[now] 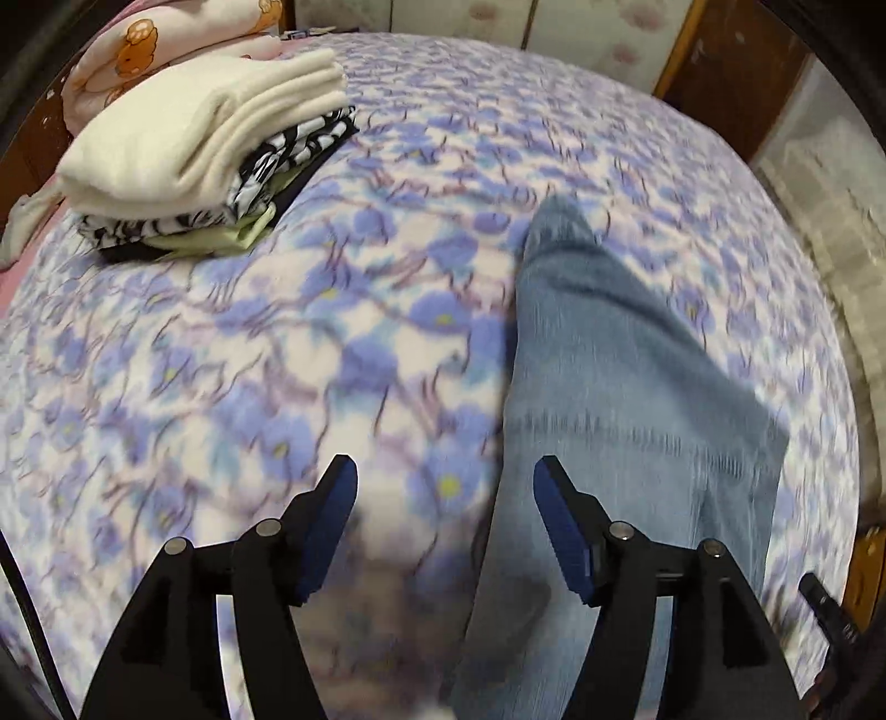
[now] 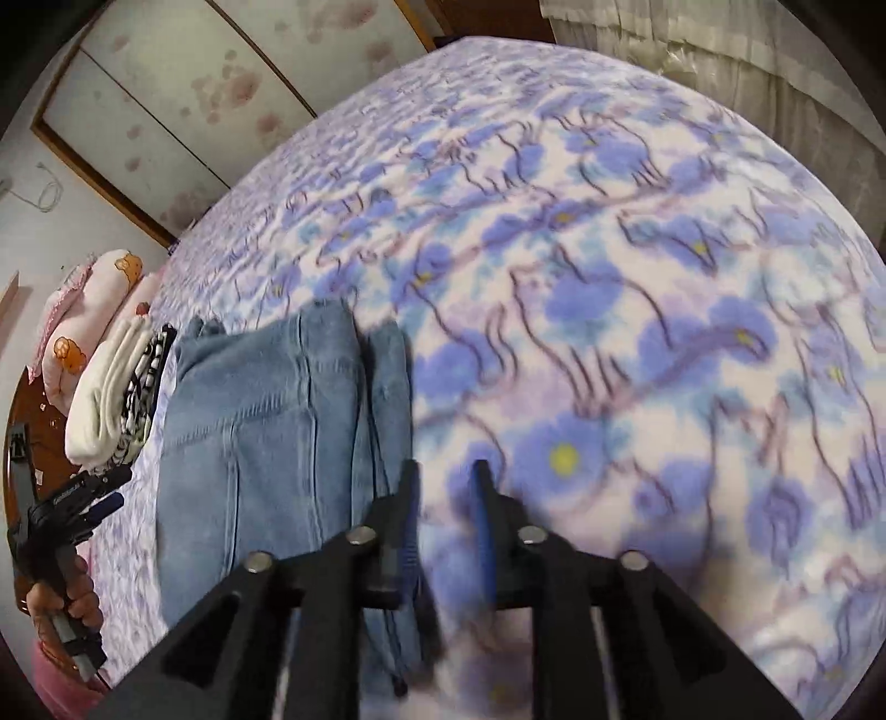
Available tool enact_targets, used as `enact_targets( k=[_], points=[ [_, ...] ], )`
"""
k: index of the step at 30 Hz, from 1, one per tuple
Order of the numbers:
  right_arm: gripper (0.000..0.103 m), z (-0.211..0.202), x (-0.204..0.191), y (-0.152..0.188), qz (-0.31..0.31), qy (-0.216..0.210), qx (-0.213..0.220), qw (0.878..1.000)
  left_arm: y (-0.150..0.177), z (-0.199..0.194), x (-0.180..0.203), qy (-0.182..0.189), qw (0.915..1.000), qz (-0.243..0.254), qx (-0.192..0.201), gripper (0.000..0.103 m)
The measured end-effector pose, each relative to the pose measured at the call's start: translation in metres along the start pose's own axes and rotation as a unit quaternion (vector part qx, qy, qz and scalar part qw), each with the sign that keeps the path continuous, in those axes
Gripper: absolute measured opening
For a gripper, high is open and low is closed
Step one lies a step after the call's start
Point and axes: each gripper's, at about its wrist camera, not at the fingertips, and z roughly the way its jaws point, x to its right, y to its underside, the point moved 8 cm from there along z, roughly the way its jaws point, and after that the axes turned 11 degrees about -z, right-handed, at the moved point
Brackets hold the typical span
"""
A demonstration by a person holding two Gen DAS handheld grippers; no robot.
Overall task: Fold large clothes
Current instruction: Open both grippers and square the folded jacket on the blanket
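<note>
On the far left of the bed sits a stack of folded clothes [image 1: 205, 160]: a cream one on top, a black-and-white striped one under it, then a light green one. Behind the stack lies a pink blanket with little bears [image 1: 166, 39]. The bed cover [image 1: 277, 360] is white with big purple flowers (it looks fuzzy because the picture is blurred).

Next comes the left gripper [image 1: 443, 482]. Its two blue-padded fingers stand wide apart, pointing down at the bed, and nothing is between them. The right finger sits above the edge of the jeans.

The blue jeans [image 1: 620, 387] lie folded flat on the bed cover, near the stack but not touching it.

In the right wrist view, a hand [image 2: 66, 598] holds the left gripper's handle at the far left. The right gripper [image 2: 446, 471] hangs just past the jeans' right edge. Its fingers are a little apart, with only the flowery cover showing between them.
</note>
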Motion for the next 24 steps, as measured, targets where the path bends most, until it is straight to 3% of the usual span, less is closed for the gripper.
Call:
enact_targets(
  k=[4,6,9,12,17,24],
  points=[
    [0.048,-0.016,-0.012,0.02,0.009,0.004,-0.033,0.999,0.03,-0.026,-0.002,-0.01,0.9997,-0.002,-0.022,0.076],
    [0.065,-0.025,-0.026,0.03,0.016,-0.002,-0.052,0.999,0.043,-0.038,0.002,-0.005,0.9996,0.001,-0.028,0.083],
    [0.074,-0.039,-0.052,0.042,0.016,-0.024,-0.068,0.997,0.066,-0.056,0.013,0.0,0.999,0.01,-0.043,0.085],
    [0.087,-0.052,-0.075,0.052,-0.002,-0.012,-0.079,0.997,0.087,-0.071,0.026,-0.006,0.9981,0.036,-0.049,0.087],
    [0.096,-0.068,-0.105,0.064,-0.065,0.024,-0.096,0.993,0.116,-0.089,0.039,-0.016,0.9952,0.076,-0.059,0.09],
    [0.102,-0.076,-0.125,0.078,-0.112,0.044,-0.103,0.987,0.138,-0.095,0.039,-0.014,0.9933,0.087,-0.076,0.092]
  ],
)
